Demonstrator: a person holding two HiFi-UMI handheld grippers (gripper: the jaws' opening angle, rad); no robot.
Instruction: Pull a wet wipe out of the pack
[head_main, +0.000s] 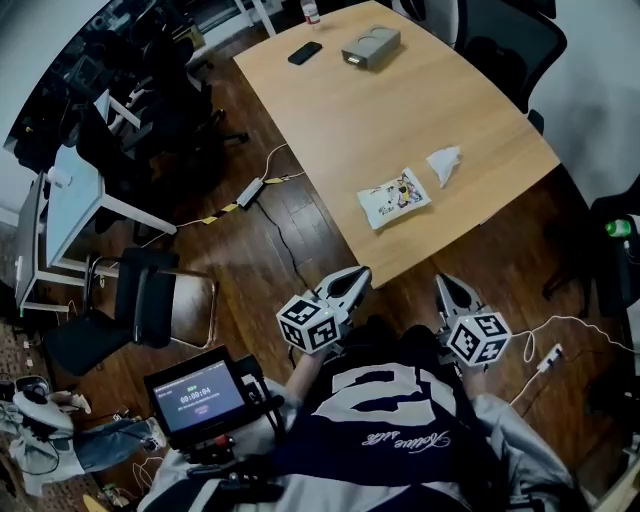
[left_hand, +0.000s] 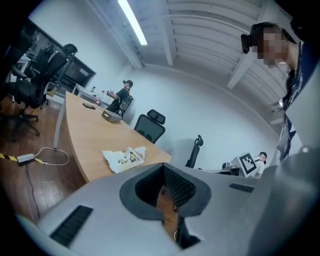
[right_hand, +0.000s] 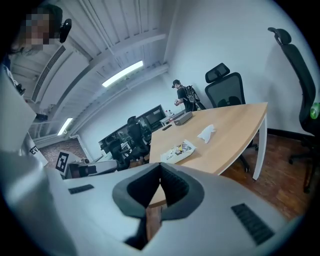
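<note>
White pack (head_main: 394, 198) flat, long axis along table (head_main: 400, 100) edge.

Flat printed wet-wipe pack (head_main: 394, 198) on light wooden table (head_main: 340, 110), near its front edge. White crumpled wipe (head_main: 444, 163) near pack, to right, slightly behind. Grey rectangular box (head_main: 371, 46) at far end; black phone (head_main: 305, 52) left of box. Left gripper (head_main: 353, 279) and right gripper (head_main: 446, 288) before table edge, off table, side by side.
</note>
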